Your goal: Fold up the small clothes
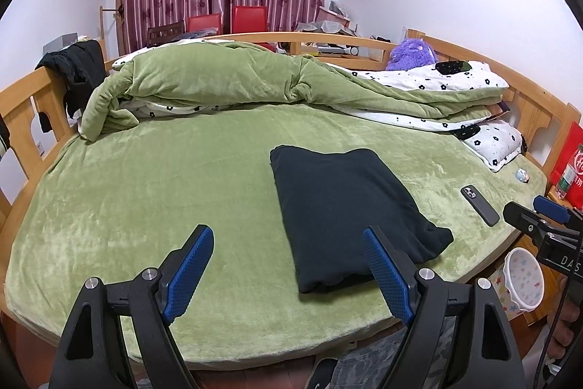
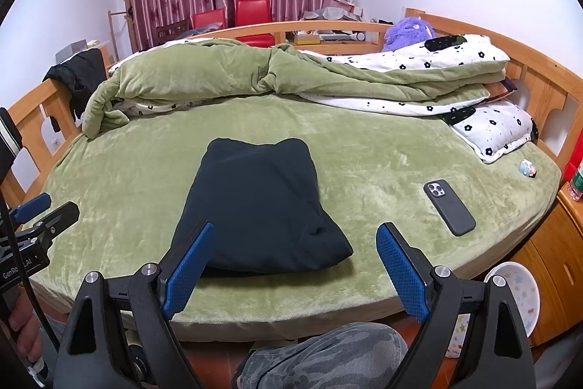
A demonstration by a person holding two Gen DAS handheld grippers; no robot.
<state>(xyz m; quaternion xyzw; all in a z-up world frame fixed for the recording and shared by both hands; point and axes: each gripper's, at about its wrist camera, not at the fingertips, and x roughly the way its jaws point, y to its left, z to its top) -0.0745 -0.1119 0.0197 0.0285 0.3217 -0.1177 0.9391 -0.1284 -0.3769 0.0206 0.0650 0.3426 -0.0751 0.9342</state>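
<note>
A dark navy garment (image 1: 339, 206) lies folded into a neat rectangle on the green bed sheet (image 1: 145, 199), near the front edge. It also shows in the right wrist view (image 2: 258, 206). My left gripper (image 1: 288, 265) is open and empty, held above the bed's front edge just left of the garment's near end. My right gripper (image 2: 295, 261) is open and empty, hovering over the garment's near right corner. The right gripper shows at the far right of the left wrist view (image 1: 546, 217), and the left gripper at the far left of the right wrist view (image 2: 43, 210).
A dark phone (image 2: 449, 206) lies on the sheet right of the garment, with a small toy (image 2: 527, 167) beyond it. A rumpled green quilt (image 2: 233, 75) and a flowered pillow (image 2: 492, 128) lie at the back. A wooden bed rail (image 2: 546, 82) surrounds the bed. A starred bin (image 2: 515, 298) stands on the floor.
</note>
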